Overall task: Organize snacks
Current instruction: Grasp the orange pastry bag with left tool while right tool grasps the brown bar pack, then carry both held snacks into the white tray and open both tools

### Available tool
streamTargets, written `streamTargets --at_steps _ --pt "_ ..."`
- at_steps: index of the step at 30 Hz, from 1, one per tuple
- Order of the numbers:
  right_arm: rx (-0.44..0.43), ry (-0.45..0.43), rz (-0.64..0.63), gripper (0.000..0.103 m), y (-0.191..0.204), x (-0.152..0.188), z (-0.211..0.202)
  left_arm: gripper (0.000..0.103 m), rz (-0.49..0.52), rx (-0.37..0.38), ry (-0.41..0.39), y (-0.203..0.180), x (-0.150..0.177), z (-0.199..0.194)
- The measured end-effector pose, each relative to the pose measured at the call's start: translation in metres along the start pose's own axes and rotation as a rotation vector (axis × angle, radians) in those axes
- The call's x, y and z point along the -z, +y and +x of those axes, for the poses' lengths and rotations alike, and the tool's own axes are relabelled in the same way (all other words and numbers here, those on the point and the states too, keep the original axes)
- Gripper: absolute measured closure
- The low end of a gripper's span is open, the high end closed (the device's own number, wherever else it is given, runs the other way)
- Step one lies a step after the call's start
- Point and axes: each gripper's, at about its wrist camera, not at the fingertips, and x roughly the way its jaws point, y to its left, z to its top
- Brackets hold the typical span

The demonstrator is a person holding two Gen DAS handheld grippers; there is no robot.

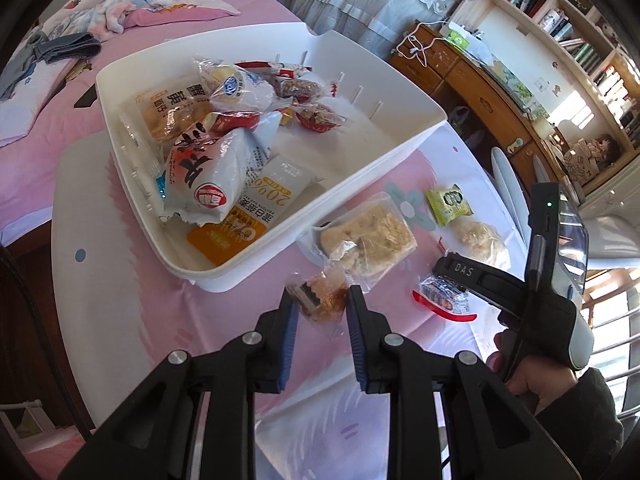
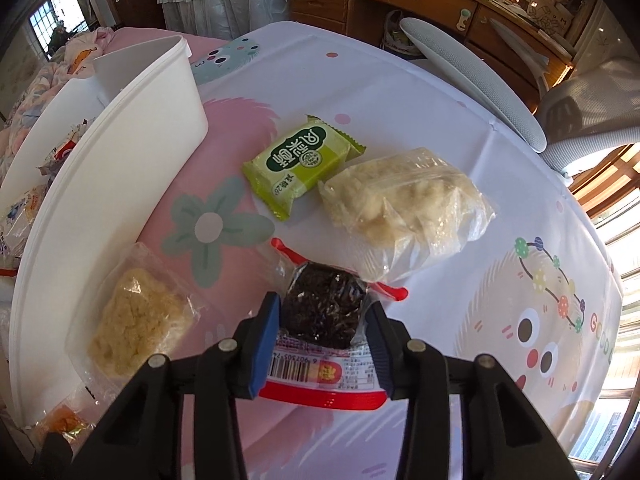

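Observation:
A white bin (image 1: pixel 340 200) on the table holds several snack packets. My left gripper (image 1: pixel 322 293) is shut on a small orange snack in clear wrap (image 1: pixel 320 306), just in front of the bin's near wall; that snack also shows in the right wrist view (image 2: pixel 66 424). My right gripper (image 2: pixel 323 303) points down at the table, shut on a dark seaweed-like snack in a red-edged wrapper (image 2: pixel 324 312). On the cloth lie a green packet (image 2: pixel 304 164), a clear bag of pale crumbly cake (image 2: pixel 136 320) and a second clear bag of pale snack (image 2: pixel 404 208).
The table has a pink and white cartoon cloth (image 2: pixel 500 160). A bed with pink sheets (image 1: pixel 48 128) lies behind the bin. A grey chair (image 2: pixel 472 76), a wooden desk (image 1: pixel 480 100) and bookshelves (image 1: pixel 580 40) stand beyond the table's far edge.

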Motion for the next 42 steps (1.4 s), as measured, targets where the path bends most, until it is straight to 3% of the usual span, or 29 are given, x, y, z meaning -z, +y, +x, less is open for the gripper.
streamTargets --at_steps 10,18,24,28,42 --pt "-0.093 0.096 0.135 0.062 -0.014 0.035 -0.042 0.081 0.142 0.093 -0.029 -0.025 -0.021 -0.055" --pt "-0.130 0.098 0.292 0.061 -0.017 0.059 -0.100 0.081 0.256 0.167 -0.079 -0.045 -0.074 -0.094" --pt "-0.148 0.072 0.418 0.061 -0.011 0.061 -0.131 0.081 0.363 0.283 0.035 -0.046 -0.118 -0.087" --pt "-0.140 0.051 0.486 0.061 0.004 0.060 -0.144 0.081 0.494 0.318 0.079 -0.044 -0.143 -0.086" --pt "-0.209 -0.019 0.707 0.061 0.091 0.059 -0.154 0.081 0.860 0.487 0.253 -0.010 -0.211 -0.063"
